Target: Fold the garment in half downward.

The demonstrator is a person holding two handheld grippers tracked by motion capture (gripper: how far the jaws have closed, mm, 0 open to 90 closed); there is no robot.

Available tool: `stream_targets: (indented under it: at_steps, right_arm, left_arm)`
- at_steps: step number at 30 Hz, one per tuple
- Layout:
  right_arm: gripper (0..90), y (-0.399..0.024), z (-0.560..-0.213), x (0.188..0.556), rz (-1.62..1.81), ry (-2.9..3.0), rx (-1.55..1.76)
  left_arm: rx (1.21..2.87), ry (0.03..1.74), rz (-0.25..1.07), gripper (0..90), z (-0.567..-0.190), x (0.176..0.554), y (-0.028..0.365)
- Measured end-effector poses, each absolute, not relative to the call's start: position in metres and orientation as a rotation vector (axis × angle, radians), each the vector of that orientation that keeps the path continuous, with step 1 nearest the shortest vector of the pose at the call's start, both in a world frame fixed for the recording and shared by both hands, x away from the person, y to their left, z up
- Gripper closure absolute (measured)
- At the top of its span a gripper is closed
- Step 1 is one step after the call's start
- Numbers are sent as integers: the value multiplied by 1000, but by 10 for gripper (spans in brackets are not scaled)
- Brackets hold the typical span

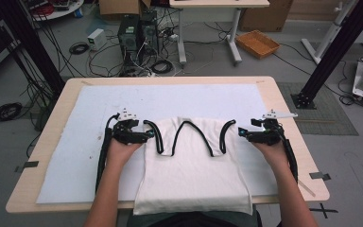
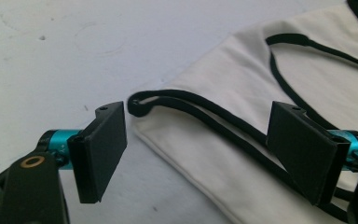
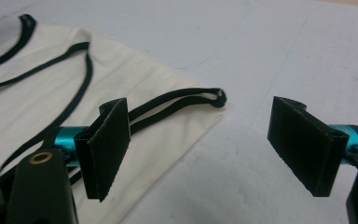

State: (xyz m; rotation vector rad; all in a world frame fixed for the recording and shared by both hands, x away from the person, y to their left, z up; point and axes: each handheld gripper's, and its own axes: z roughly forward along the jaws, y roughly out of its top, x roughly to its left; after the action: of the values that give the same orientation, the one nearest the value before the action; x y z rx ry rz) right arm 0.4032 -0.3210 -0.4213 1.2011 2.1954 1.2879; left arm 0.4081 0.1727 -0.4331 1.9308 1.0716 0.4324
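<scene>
A white sleeveless cotton top with black-trimmed armholes and neckline (image 1: 194, 165) lay flat in the lower middle of the high view, on a pale blue-white cloth mat (image 1: 90, 142) that covered most of the light wooden desk (image 1: 283, 99); its hem hung just over the desk's near edge at the bottom of the frame. The left claw (image 1: 147, 135), held in the person's left hand (image 1: 123, 147), sat at the left of centre in that view, just beside the top's left shoulder strap, its jaws spread apart and holding nothing. In the left gripper view the black strap end (image 2: 137, 103) lay in the middle of the frame between the two black jaws, close to the left one, with the white fabric running off to the lower right. The right claw (image 1: 241, 132), in the person's right hand (image 1: 273, 150), sat at the right of centre in the high view beside the other shoulder strap, likewise spread wide and empty. In the right gripper view that strap's looped end (image 3: 219, 97) lay in the upper middle between the jaws, and the left jaw stood over the fabric.
</scene>
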Motion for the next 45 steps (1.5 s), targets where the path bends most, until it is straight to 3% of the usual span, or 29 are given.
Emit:
stream_targets:
  at_steps: [9,11,16,19,22,23,24,26,27,28,30,42,45]
  right_arm:
    - [225,-304,-431,449,1149,2309,1266]
    - [310,-301,-436,458,1143,2316,1261]
    - [393,-294,-445,466,1064,2376,1251]
    - [525,-291,-446,465,1017,2361,1214]
    - [628,-291,-446,463,1009,2359,1201]
    - [727,-291,-446,461,1030,2377,1179]
    - [798,-291,-446,459,1039,2386,1169]
    - [825,-290,-445,458,1032,2398,1155]
    - [825,-290,-445,458,1032,2398,1155]
    - [831,-290,-445,458,1025,2403,1136]
    - [845,-290,-443,457,1012,2404,1122]
    - [852,-306,-408,463,1058,2301,1075]
    - [852,-307,-403,474,1055,2285,1112]
  left_arm:
    - [1921,1153,450,212,-442,437,175]
    - [1920,1193,425,213,-450,442,179]
    - [1915,1201,415,240,-452,444,179]
    - [1961,1178,435,339,-452,443,175]
    - [2022,1162,496,375,-450,442,169]
    - [2024,1152,485,443,-449,442,170]
    - [2033,1135,476,570,-448,441,170]
    - [2037,1124,464,695,-448,440,169]
    - [2047,1100,444,695,-447,439,169]
    - [2054,1084,435,780,-447,439,168]
    - [2069,1077,438,823,-445,440,167]
    - [1949,1033,511,841,-403,452,169]
    - [1927,1051,460,841,-396,458,172]
